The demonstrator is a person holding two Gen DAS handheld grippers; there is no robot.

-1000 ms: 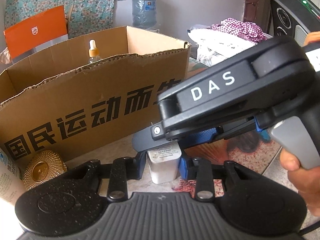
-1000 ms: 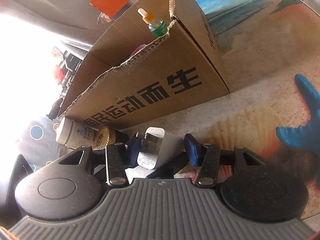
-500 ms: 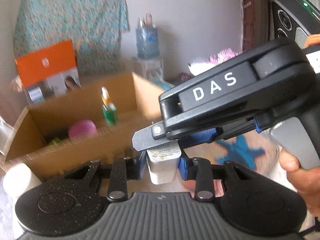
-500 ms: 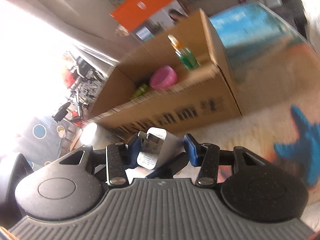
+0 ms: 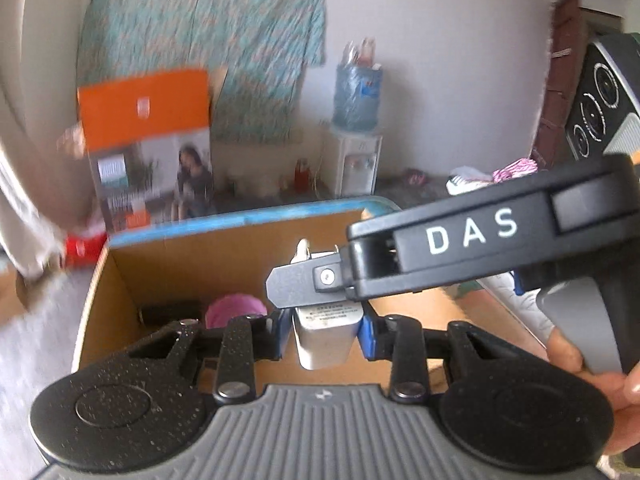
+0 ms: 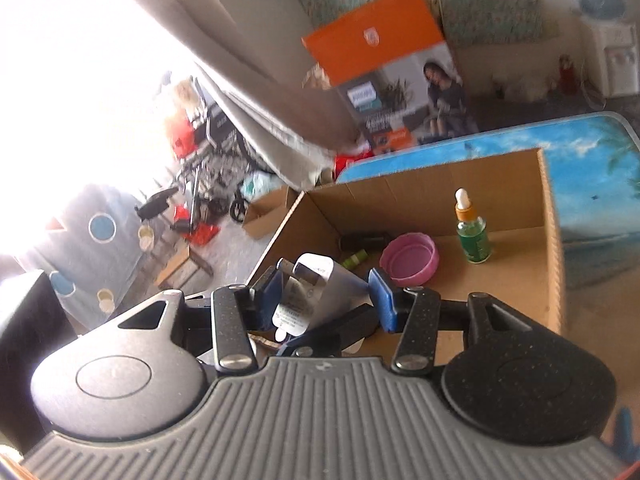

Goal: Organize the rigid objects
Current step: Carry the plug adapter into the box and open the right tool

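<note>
My left gripper is shut on a white charger plug, held above the open cardboard box. My right gripper also has the white charger plug between its blue pads; its body crosses the left wrist view over the plug. Whether the right pads press the plug I cannot tell. Inside the box are a pink bowl, a green dropper bottle, a dark tube and a small green item.
The box stands on a table with a beach picture. An orange product box stands behind it. A water dispenser stands by the far wall. Floor clutter lies to the left.
Both grippers rose together with the plug from table level in front of the box to above its open top. The box's inside now shows.
</note>
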